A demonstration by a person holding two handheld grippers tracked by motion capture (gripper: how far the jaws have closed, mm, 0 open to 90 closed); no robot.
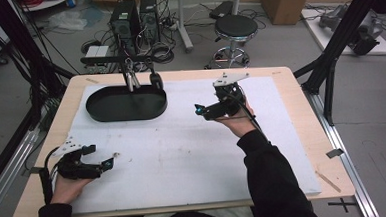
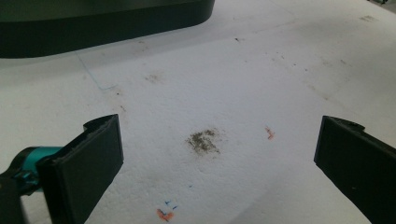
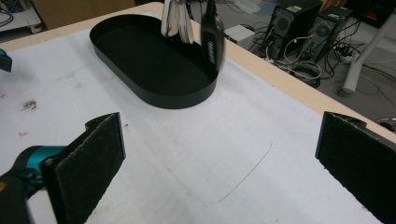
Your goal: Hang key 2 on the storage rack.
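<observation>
Black and oval, the tray sits toward the far left corner of the tabletop on the white foam sheet, with a bundle of silvery utensils and a black-handled tool hanging over its far rim from a bar above. Both grippers are empty with jaws spread wide. The right gripper looks the likelier to go for the hanging pieces, and the main risk I see is there: they dangle freely, so a jaw brushing one could set it swinging and spoil the grasp, or knock the two together; coming in low could also catch the tray's rim and shove the tray. The right hand holds its gripper above the sheet near the middle of the tabletop, well apart from the tray, jaws pointing left toward it. The left gripper lies low near the front left corner, aimed right along the stained sheet.
</observation>
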